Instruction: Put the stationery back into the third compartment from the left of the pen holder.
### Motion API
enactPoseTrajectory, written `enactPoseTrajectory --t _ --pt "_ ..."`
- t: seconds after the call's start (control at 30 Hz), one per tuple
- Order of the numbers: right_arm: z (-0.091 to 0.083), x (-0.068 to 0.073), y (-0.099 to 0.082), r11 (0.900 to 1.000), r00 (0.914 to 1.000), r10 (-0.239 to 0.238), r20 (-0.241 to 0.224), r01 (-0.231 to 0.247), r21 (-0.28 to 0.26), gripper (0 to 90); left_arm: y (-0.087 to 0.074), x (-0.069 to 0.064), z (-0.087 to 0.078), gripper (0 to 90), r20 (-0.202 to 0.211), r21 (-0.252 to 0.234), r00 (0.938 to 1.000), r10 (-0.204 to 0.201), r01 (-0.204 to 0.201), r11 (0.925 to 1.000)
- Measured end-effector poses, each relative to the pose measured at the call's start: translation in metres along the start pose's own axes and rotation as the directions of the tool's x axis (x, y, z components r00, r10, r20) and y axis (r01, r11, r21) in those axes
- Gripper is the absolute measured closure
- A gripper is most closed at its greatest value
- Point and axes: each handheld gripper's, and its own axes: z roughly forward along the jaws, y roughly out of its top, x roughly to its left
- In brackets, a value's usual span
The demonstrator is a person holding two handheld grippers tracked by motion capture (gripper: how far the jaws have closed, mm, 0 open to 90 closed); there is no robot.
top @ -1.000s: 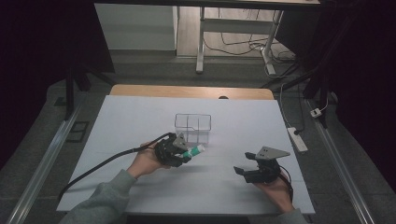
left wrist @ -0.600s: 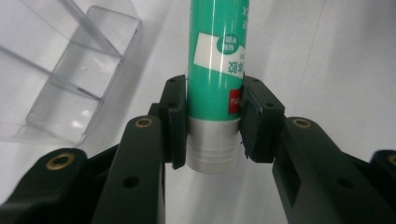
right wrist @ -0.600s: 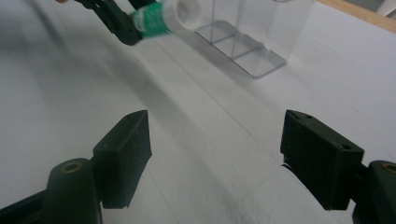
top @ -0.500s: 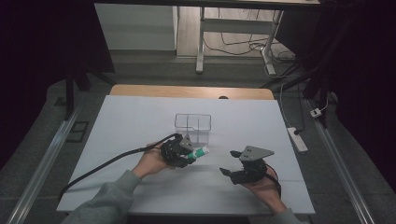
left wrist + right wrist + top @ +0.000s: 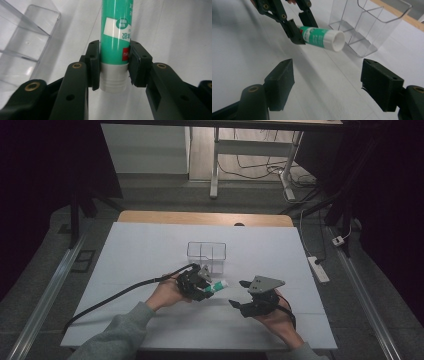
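High view gives me the white table (image 5: 150,250) with my left gripper (image 5: 204,287) just below its centre, clamped on a green glue stick (image 5: 218,286) whose white end points toward three o'clock; the stick is lifted off the surface, level, and sits just at five o'clock of the clear plastic organiser (image 5: 207,256), near it but not touching; my right gripper (image 5: 239,293) hangs at three o'clock of the stick, a short gap away, its jaws apart with nothing between them, and they have just been closing a little.

Left gripper view shows both black pads (image 5: 93,63) pressing the glue stick (image 5: 115,32) from either side, right where the green label meets the pale ribbed base; the stick runs straight up toward twelve o'clock, and the organiser (image 5: 27,45) stands at ten o'clock of it.

Right gripper view looks over my own spread jaws at the left gripper (image 5: 298,26) at eleven o'clock, holding the stick (image 5: 322,37) with its round white end facing me; the organiser (image 5: 369,27) stands at one o'clock, its dividers visible through the clear walls.
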Motion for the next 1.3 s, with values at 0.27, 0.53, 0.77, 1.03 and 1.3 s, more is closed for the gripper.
enactPoseTrajectory --t 0.27,0.53,0.77,1.03,1.3 --pt "0.010 0.006 0.011 0.9962 0.9969 -0.076 -0.020 0.076 0.042 27.6 0.006 0.001 0.009 64.0 0.036 0.020 0.9994 0.003 -0.003 0.9998" --pt "0.023 0.006 0.023 0.9876 0.9898 -0.131 -0.058 0.135 0.080 28.7 0.008 0.000 0.013 64.0 0.056 0.039 0.9984 0.005 -0.007 0.9992" --pt "0.031 0.012 0.030 0.9751 0.9771 -0.194 -0.088 0.202 0.092 31.4 0.008 0.000 0.014 64.0 0.072 0.044 0.9974 0.000 -0.003 0.9990" --pt "0.043 0.017 0.032 0.9438 0.9583 -0.273 -0.085 0.284 0.170 34.0 0.007 -0.001 0.011 64.1 0.120 0.047 0.9927 0.010 -0.015 0.9988" --pt "0.055 0.028 0.030 0.8413 0.8829 -0.461 -0.088 0.467 0.273 52.8 0.007 -0.003 0.008 64.1 0.170 0.063 0.9847 0.038 -0.050 0.9967"
